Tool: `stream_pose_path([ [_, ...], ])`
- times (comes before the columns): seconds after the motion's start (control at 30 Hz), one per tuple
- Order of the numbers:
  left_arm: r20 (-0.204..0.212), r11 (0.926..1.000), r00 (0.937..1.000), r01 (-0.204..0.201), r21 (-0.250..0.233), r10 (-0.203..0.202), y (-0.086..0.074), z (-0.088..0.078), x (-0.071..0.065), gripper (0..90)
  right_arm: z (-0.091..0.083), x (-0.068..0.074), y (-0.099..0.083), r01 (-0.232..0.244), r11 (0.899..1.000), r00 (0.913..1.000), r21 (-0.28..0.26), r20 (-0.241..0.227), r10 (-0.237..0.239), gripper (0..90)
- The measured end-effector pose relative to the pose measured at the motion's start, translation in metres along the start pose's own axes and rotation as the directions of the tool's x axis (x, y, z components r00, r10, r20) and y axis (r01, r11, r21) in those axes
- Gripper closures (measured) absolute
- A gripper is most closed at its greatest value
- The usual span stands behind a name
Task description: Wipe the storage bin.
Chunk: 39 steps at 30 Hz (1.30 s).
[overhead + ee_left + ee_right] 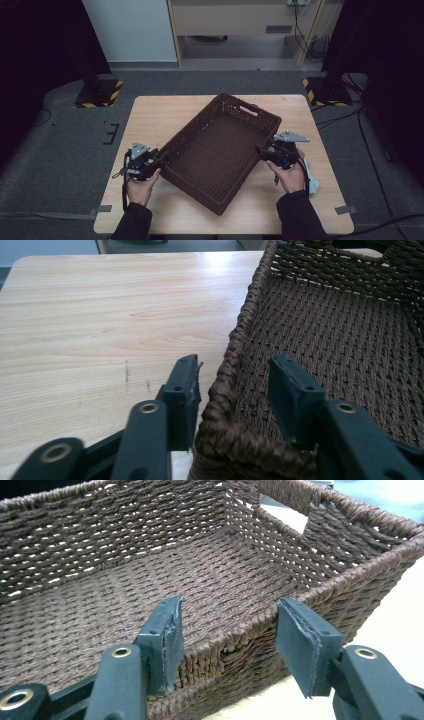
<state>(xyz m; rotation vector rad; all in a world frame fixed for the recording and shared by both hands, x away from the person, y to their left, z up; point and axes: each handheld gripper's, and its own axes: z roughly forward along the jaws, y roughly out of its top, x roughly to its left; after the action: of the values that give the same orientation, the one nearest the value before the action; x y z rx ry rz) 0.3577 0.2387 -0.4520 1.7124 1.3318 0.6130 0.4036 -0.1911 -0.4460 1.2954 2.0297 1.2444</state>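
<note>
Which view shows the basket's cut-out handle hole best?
The right gripper view: the handle hole in the basket end wall is large and well lit, with the table showing through it. The high view shows it small and dark. The left gripper view catches only a cropped piece at the top edge.

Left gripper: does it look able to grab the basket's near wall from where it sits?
Probably yes. The left gripper already straddles the brown woven basket's rim, one jaw outside over the table, one inside. Its jaws stand open with gaps on both sides, and nothing lies between pads and weave.
</note>
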Motion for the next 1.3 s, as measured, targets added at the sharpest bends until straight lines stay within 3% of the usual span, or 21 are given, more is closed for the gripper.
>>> stream_pose_path([
  [0.23, -0.003, 0.9996, 0.9996, 0.026, -0.011, -0.027, -0.004, -0.017, 0.000, 49.0, -0.004, 0.005, -0.002, -0.008, 1.000, 1.0000, 0.003, 0.003, 0.008, 45.3],
  [0.27, 0.003, 0.9992, 0.9992, 0.040, -0.010, -0.040, -0.004, -0.017, 0.000, 50.3, -0.004, 0.006, -0.002, -0.010, 1.000, 0.9999, 0.005, 0.006, 0.010, 45.3],
  [0.5, -0.015, 0.9995, 0.9995, 0.028, 0.015, -0.028, 0.000, -0.007, 0.002, 57.3, -0.008, 0.011, 0.000, 0.026, 0.999, 0.9996, 0.023, 0.014, -0.026, 44.8],
  [0.6, -0.024, 0.9996, 0.9995, 0.023, 0.015, -0.022, 0.002, -0.003, 0.005, 57.8, -0.011, 0.012, 0.004, 0.051, 0.999, 0.9976, -0.014, 0.047, -0.051, 45.4],
  [0.67, -0.039, 0.9998, 0.9992, 0.013, 0.013, -0.012, 0.003, 0.000, 0.007, 58.4, -0.012, 0.010, 0.005, 0.042, 0.998, 0.9973, -0.038, 0.062, -0.039, 44.1],
  [0.77, -0.053, 0.9998, 0.9986, -0.005, 0.018, 0.006, 0.004, 0.007, 0.011, 62.1, -0.010, 0.007, 0.004, 0.037, 0.999, 0.9968, -0.027, 0.072, -0.035, 43.5],
  [0.83, -0.034, 0.9998, 0.9994, 0.004, 0.018, -0.003, 0.004, 0.010, 0.012, 60.6, -0.006, 0.006, 0.001, 0.042, 0.999, 0.9953, -0.006, 0.088, -0.041, 43.2],
  [0.97, -0.039, 0.9999, 0.9992, -0.007, 0.012, 0.007, 0.005, 0.010, 0.010, 60.1, -0.005, 0.007, 0.000, 0.055, 0.998, 0.9940, 0.000, 0.095, -0.055, 44.1],
  [1.3, -0.027, 0.9995, 0.9992, 0.030, -0.011, -0.030, 0.001, -0.011, 0.007, 50.5, -0.006, 0.006, -0.001, 0.037, 0.999, 0.9948, 0.005, 0.095, -0.038, 44.8],
])
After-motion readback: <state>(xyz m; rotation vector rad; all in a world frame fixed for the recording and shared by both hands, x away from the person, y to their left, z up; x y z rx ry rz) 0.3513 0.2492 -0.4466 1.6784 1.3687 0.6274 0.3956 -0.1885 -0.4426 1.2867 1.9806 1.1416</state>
